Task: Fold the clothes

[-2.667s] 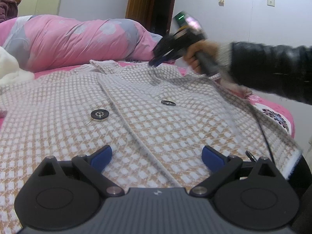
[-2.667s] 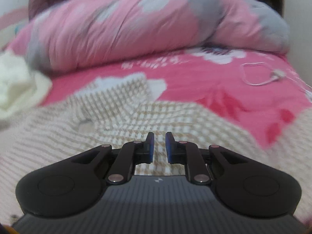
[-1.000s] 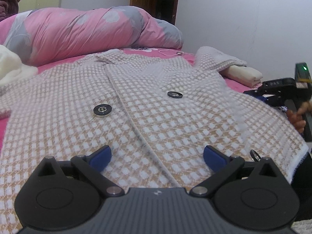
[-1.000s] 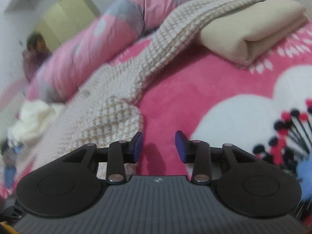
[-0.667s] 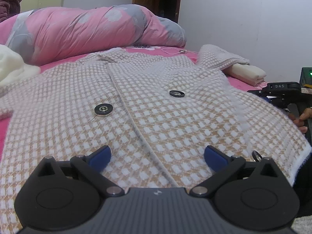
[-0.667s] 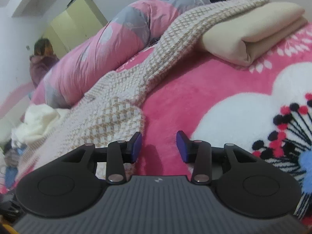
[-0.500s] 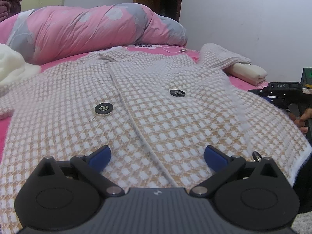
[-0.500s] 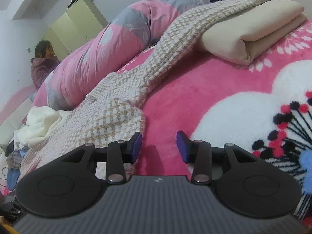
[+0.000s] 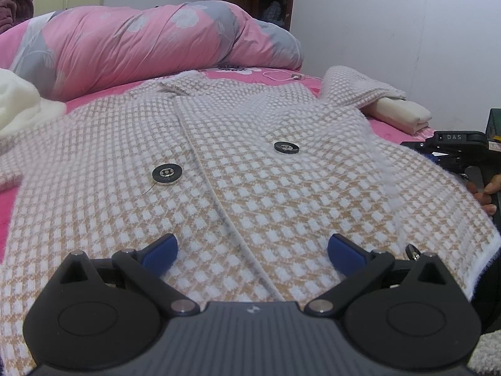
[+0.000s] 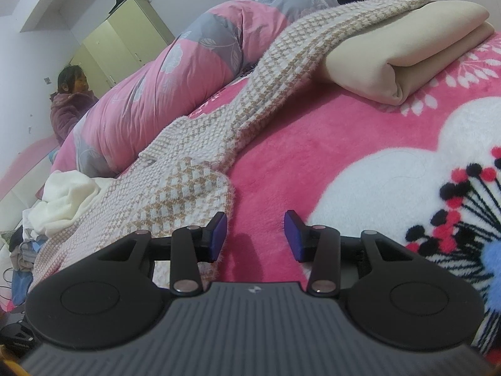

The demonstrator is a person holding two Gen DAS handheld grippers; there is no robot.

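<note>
**Coat spread flat, both grippers released**

While the coat (image 9: 238, 169) lies spread front-up across the pink blanket (image 10: 360, 144), neither gripper grasps anything. The left gripper (image 9: 252, 246) hangs low over the coat's lower front, its blue pads (image 9: 159, 249) wide apart with only fabric beneath them and the front edge seam running up between them. Two black buttons sit on the coat: one (image 9: 167, 173) left of that seam, the other (image 9: 286, 147) right of it and farther up the coat.

The right gripper (image 10: 255, 235) is at the coat's right edge, jaws released with a moderate gap. Bare blanket shows between its pads; the left pad (image 10: 217, 235) is just beside, perhaps touching, the coat's fuzzy border, though contact cannot be told. In the left view this gripper (image 9: 454, 150) appears beyond the coat's right side, held by a hand (image 9: 487, 194).

The coat's right sleeve (image 10: 313, 47) runs away from the body and drapes over a folded beige cloth (image 10: 407, 47). Beyond the coat's collar a rolled pink-and-grey duvet (image 9: 150, 47) lies across the bed. A white garment (image 9: 18, 103) is heaped off the coat's left shoulder. A person (image 10: 70, 100) is behind the duvet.
</note>
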